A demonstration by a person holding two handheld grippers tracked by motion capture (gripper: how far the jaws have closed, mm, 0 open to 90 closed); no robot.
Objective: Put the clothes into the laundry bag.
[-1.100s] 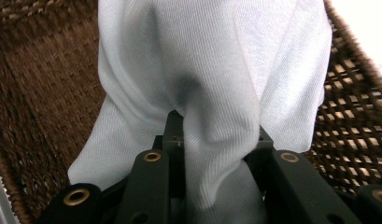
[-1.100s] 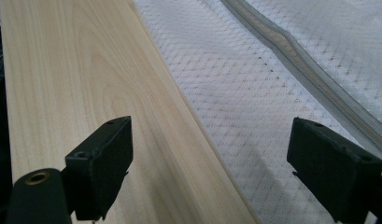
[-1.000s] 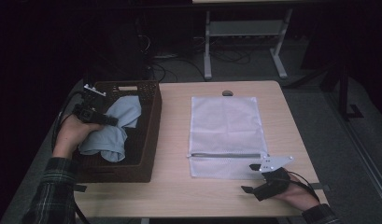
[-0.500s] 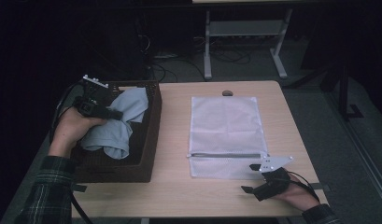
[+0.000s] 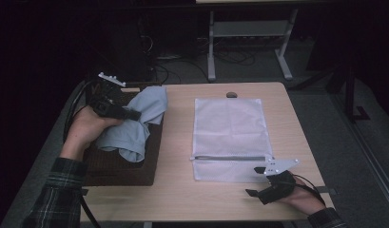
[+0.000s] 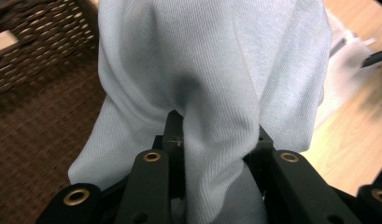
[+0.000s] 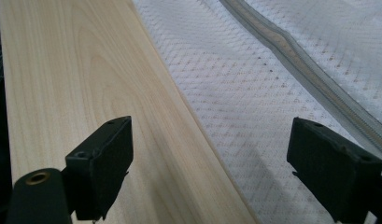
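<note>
Pale wooden table (image 5: 178, 190) under dim light, dark floor and a metal stand behind.

One light-blue cotton garment (image 5: 135, 123), lifted and hanging in folds above one dark wicker basket (image 5: 121, 166) at the table's left end. Pinched in the left gripper (image 5: 130, 114), jaws pressed onto a bunched fold of the cloth. Lower hem of the garment draped down toward the basket floor; touching it or not, cannot tell from above.

One white mesh laundry bag (image 5: 230, 128), flat on the table to the right of the basket, well apart from the garment, one grey zipper (image 5: 230, 158) across its near part. One small dark round thing (image 5: 231, 94) just beyond the bag's far edge, too small to identify.

Right gripper (image 5: 253, 182) low over the near right corner of the table, just beside the bag's near edge, jaws spread wide, nothing between them.

Left gripper view: ribbed knit of the garment (image 6: 212, 93) up close, gathered between the black jaws, basket weave (image 6: 34, 56) behind it; a strip of table and bag at the far right, blurred.

Right gripper view: diamond mesh of the bag (image 7: 254, 107) and zipper teeth (image 7: 296, 60), one pad (image 7: 109, 149) over bare wood, the other over mesh.

Basket's near wall partly covered by a plaid sleeve (image 5: 59, 190); forearms cut off at the bottom edge.
</note>
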